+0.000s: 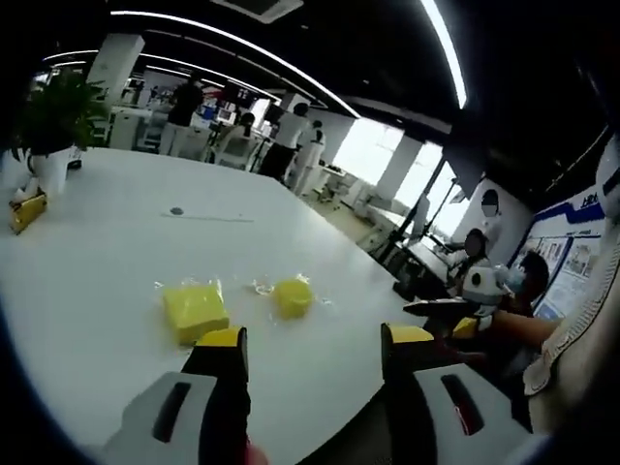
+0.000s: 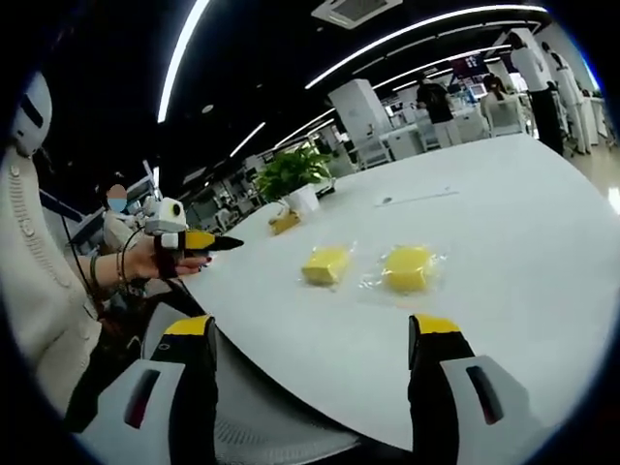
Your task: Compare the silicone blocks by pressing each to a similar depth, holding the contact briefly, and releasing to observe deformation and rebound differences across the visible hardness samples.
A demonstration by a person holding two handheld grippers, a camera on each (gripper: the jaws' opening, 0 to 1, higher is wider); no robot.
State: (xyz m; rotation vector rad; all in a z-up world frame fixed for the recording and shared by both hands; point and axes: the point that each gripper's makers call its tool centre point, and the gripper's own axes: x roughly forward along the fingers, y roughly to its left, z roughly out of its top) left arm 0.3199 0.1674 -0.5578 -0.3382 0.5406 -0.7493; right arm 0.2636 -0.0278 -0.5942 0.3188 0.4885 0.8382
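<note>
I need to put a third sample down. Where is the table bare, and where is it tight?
The white table is bare across the stretch between the two yellow blocks, square and round, and the potted plant at the far corner. It is tightest in the narrow gap between the blocks, where their clear wrappers spread.

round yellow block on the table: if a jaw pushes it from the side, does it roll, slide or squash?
Probably slides: the round yellow block lies flat on the white table, so rolling looks unlikely. Its clear wrapper may slip or crinkle first. As a silicone sample it likely gives a little, then rebounds; its hardness cannot be read from here. The square yellow block lies apart, so no collision.
</note>
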